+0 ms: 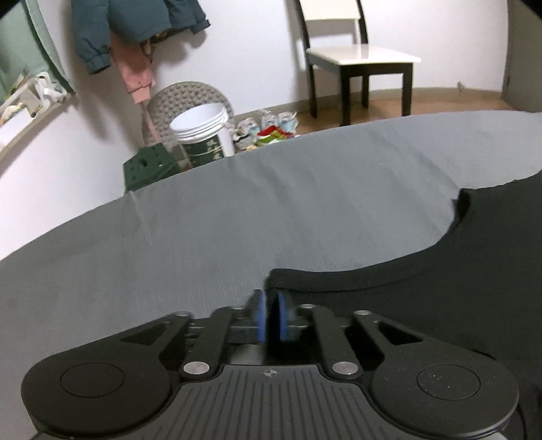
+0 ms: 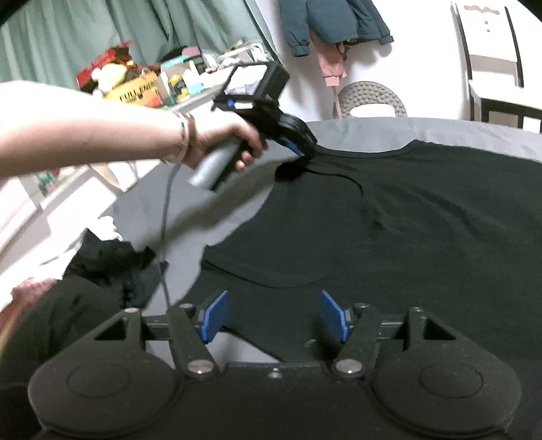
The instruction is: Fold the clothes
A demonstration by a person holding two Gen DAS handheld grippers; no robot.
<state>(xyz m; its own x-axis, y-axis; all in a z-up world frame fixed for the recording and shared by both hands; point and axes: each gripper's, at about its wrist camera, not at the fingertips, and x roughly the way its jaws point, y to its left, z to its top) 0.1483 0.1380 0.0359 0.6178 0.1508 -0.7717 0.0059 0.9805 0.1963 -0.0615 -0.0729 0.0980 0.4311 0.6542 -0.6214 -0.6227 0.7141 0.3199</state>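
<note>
A black T-shirt (image 2: 423, 216) lies spread on a grey sheet (image 1: 237, 220). Its ribbed neckline (image 1: 372, 282) curves to a shoulder corner just ahead of my left gripper (image 1: 271, 316). The blue pads (image 1: 261, 314) stand almost together, pinched on that edge. In the right wrist view a person's hand holds my left gripper (image 2: 305, 150), and the shirt's shoulder rises in a small fold to its tip. My right gripper (image 2: 273, 316) is open, its blue pads (image 2: 213, 318) wide apart just above the near edge of the shirt, with nothing between them.
A pile of dark clothes (image 2: 111, 267) lies at the sheet's left edge. Beyond the sheet stand a dark chair with a white seat (image 1: 362, 57), a white bucket (image 1: 203, 128), a green stool (image 1: 149, 169) and shoes. Jackets hang on the wall (image 1: 135, 27).
</note>
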